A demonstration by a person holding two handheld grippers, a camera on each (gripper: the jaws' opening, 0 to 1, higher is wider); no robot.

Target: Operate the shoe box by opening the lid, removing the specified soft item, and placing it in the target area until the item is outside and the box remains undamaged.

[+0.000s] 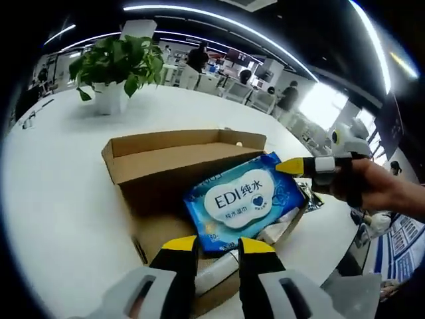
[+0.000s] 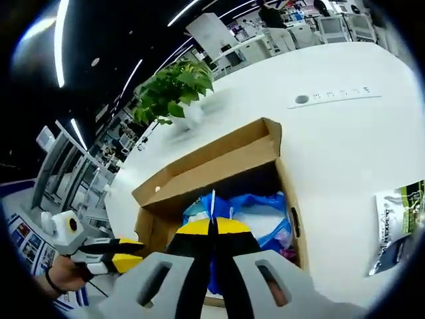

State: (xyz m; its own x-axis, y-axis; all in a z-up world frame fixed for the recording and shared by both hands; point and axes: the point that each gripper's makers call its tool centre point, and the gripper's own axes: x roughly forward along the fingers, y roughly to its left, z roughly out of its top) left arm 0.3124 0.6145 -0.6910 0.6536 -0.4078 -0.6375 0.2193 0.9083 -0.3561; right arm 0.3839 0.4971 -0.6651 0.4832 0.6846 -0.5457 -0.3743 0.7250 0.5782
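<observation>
Potted plant (image 1: 116, 66) behind open shoe box (image 1: 166, 156); green packet (image 2: 398, 222) beside it.

Open shoe box (image 1: 166, 166): top unobstructed, its raised lid flap (image 2: 212, 163) walling 1 long side. Blue wipes pack (image 1: 242, 203) fills the cavity. Potted plant (image 1: 116, 70) stands well beyond; bare white table (image 1: 60, 193) surrounds.

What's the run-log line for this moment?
shoe box: lid open | wet wipes pack: inside | right tool: shut on wet wipes pack | left tool: open
</observation>
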